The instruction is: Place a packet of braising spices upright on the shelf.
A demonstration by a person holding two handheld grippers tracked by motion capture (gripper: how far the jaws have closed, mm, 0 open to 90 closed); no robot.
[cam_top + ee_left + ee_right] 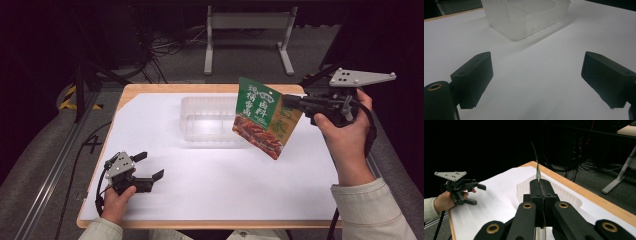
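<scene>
With my right tongs (pixel 292 103) clamped on the pouch's (pixel 264 117) edge, hanging just right of the clear tub (pixel 200 131), I'd carry it level over the tub before releasing, while my left tongs (pixel 150 166) rest open and empty.

That snack pouch (pixel 265 117) you've got is a flat green packet with white characters up top, a photo of reddish-brown food lower down and a tan strip along one side. It hangs tilted in the air, pinched by one edge in your right gripper (pixel 289 102), with its body out past the tips and a corner pointing down.
</scene>
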